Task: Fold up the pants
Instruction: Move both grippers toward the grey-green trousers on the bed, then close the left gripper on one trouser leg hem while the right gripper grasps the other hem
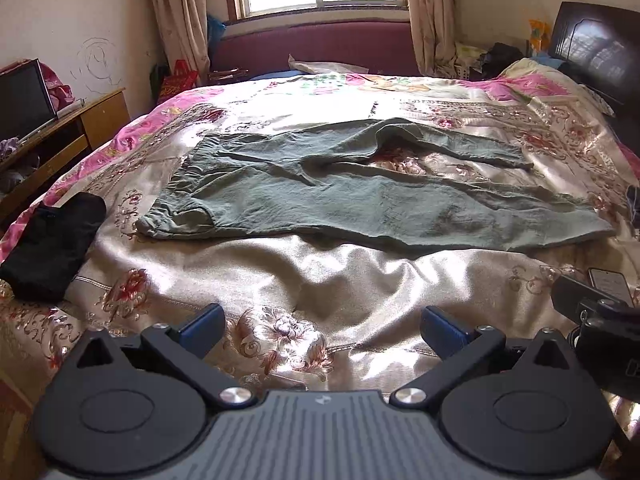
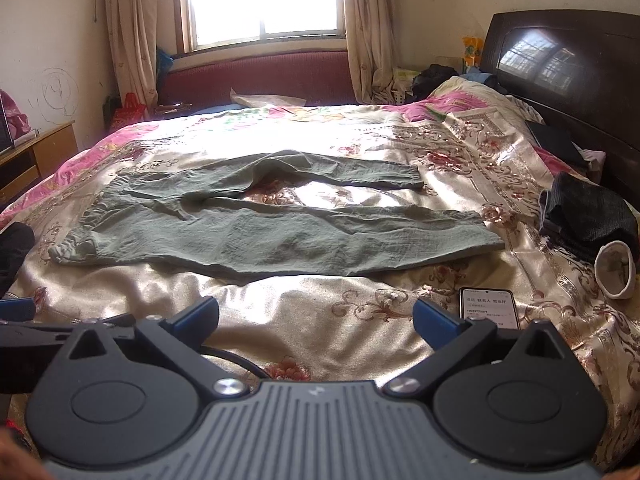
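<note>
Grey-green pants lie spread flat across the floral bedspread, waistband to the left, both legs running right and apart from each other. They also show in the right wrist view. My left gripper is open and empty, low over the bedspread, well short of the pants. My right gripper is open and empty, also over the bedspread in front of the pants. The right gripper's body shows at the right edge of the left wrist view.
A folded black garment lies at the bed's left. A dark folded garment and a white sock lie at the right. A phone rests near my right gripper. A headboard stands right, a wooden cabinet left.
</note>
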A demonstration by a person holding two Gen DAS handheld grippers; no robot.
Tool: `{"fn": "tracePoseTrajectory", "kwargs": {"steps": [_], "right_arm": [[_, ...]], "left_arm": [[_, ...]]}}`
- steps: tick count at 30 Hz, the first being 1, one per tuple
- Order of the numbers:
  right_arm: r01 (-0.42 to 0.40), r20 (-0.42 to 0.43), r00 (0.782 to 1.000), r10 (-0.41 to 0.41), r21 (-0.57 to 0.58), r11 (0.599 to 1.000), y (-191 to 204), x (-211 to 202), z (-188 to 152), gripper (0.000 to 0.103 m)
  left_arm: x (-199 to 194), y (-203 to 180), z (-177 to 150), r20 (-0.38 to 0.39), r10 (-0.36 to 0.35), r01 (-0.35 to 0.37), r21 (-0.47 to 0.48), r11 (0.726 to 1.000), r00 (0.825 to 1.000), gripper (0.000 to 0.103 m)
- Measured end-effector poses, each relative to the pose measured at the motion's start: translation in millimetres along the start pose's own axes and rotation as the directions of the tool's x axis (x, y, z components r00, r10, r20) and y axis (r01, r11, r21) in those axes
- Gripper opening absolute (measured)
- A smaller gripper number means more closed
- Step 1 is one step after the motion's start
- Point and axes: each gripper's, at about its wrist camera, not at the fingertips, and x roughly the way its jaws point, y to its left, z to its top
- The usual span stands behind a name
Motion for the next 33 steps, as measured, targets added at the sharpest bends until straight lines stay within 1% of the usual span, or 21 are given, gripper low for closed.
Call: {"fn": "tracePoseTrajectory", "kwargs": {"steps": [3,7,9,12,14,16,18,21,23,24,27,28,29,30,32,33], "right_arm": [[0.014,0.008,1.0,-0.014,0.005,1.0,-0.7,1.7,1.0,0.102],[0.028,-0.014,1.0,-0.028,0.005,1.0,-2.2,13.8,2.8,0.102],[0.029,-0.028,0.999,-0.029,-0.003,1.0,-2.7,23.0,4.4,0.102],[0.041,-0.036,0.998,-0.041,-0.012,0.999,-4.8,39.7,10.4,0.102],[0.05,-0.04,0.998,-0.051,-0.016,0.999,-7.6,53.4,15.6,0.102],[0.058,-0.044,0.997,-0.058,-0.01,0.998,-13.6,70.2,21.9,0.102],[0.059,-0.052,0.997,-0.059,0.001,0.998,-22.0,92.1,29.9,0.102],[0.088,-0.053,0.995,-0.088,-0.001,0.996,-36.0,134.2,44.9,0.102],[0.102,-0.055,0.993,-0.102,0.002,0.995,-49.6,166.9,54.7,0.102],[0.112,-0.072,0.991,-0.111,0.006,0.994,-57.2,183.1,59.2,0.102],[0.141,-0.132,0.982,-0.138,0.012,0.99,-78.3,225.4,68.8,0.102],[0.149,-0.143,0.979,-0.146,0.008,0.989,-83.9,234.8,69.8,0.102],[0.168,-0.169,0.972,-0.166,-0.002,0.986,-91.6,249.0,70.1,0.102],[0.185,-0.197,0.963,-0.182,-0.005,0.983,-97.3,258.6,70.3,0.102],[0.23,-0.295,0.931,-0.214,0.02,0.973,-117.7,279.1,69.1,0.102],[0.242,-0.332,0.918,-0.215,0.043,0.969,-126.8,282.7,68.9,0.102]], "left_arm": [[6.4,-2.6,1.2,-0.001,-0.022,0.022,0.012,1.0,1.0,0.103],[18.8,-8.1,4.8,0.003,-0.025,0.025,0.047,0.999,1.0,0.103],[27.7,-10.3,7.6,0.006,-0.026,0.026,0.057,0.998,1.0,0.103],[45.0,-12.7,14.8,-0.003,-0.054,0.054,0.073,0.996,0.999,0.103],[57.4,-15.6,21.1,0.009,-0.059,0.058,0.098,0.994,0.998,0.103],[72.1,-17.8,28.8,0.028,-0.062,0.059,0.117,0.991,0.998,0.103],[94.6,-19.2,41.0,0.034,-0.078,0.074,0.119,0.99,0.996,0.103],[129.5,-23.9,59.4,0.056,-0.107,0.099,0.126,0.987,0.993,0.103],[153.0,-31.8,72.4,0.081,-0.124,0.111,0.153,0.982,0.989,0.103],[165.9,-38.0,79.6,0.088,-0.131,0.115,0.173,0.978,0.987,0.103],[200.5,-56.5,94.7,0.08,-0.131,0.109,0.242,0.964,0.988,0.103],[212.2,-61.6,97.5,0.069,-0.128,0.105,0.263,0.959,0.989,0.103],[222.8,-65.1,99.1,0.052,-0.125,0.105,0.281,0.954,0.991,0.103],[232.3,-68.2,100.0,0.026,-0.123,0.11,0.299,0.948,0.992,0.103],[249.5,-69.7,99.8,-0.055,-0.126,0.137,0.325,0.936,0.99,0.103],[255.4,-68.1,99.2,-0.094,-0.131,0.154,0.325,0.933,0.987,0.103]]}}
